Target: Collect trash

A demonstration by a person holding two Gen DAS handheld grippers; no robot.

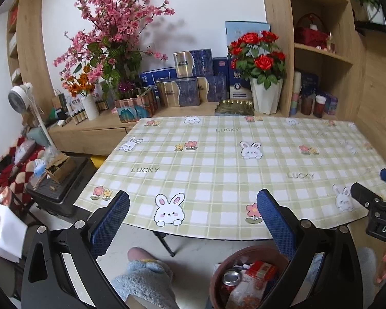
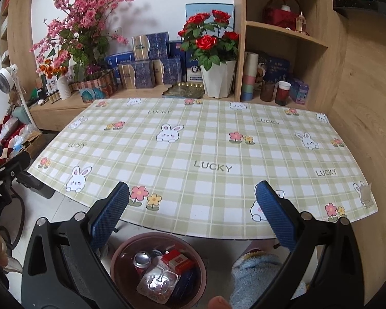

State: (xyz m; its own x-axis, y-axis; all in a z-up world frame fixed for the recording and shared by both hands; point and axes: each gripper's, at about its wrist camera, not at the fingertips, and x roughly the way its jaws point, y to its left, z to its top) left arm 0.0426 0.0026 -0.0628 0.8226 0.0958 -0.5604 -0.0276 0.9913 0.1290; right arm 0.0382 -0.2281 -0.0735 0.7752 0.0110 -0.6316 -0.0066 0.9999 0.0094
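Note:
A round brown bin (image 2: pixel 115 262) stands on the floor below the table's near edge. Inside lie a crushed can (image 2: pixel 142 259), a red box (image 2: pixel 177 260) and a clear plastic wrapper (image 2: pixel 157 283). The same bin (image 1: pixel 216 278) shows low in the left wrist view. My right gripper (image 2: pixel 192 195) is open and empty, held above the bin and the table's front edge. My left gripper (image 1: pixel 193 203) is also open and empty, to the left of the bin. The checked tablecloth (image 2: pixel 193 139) with rabbits bears no loose items.
A sideboard (image 1: pixel 103 126) behind the table carries flower vases, blue boxes and bottles. Wooden shelves (image 2: pixel 283 33) stand at the right. A person's legs in fluffy blue trousers (image 1: pixel 144 280) flank the bin. A black case with a cardboard box (image 1: pixel 59 177) sits left of the table.

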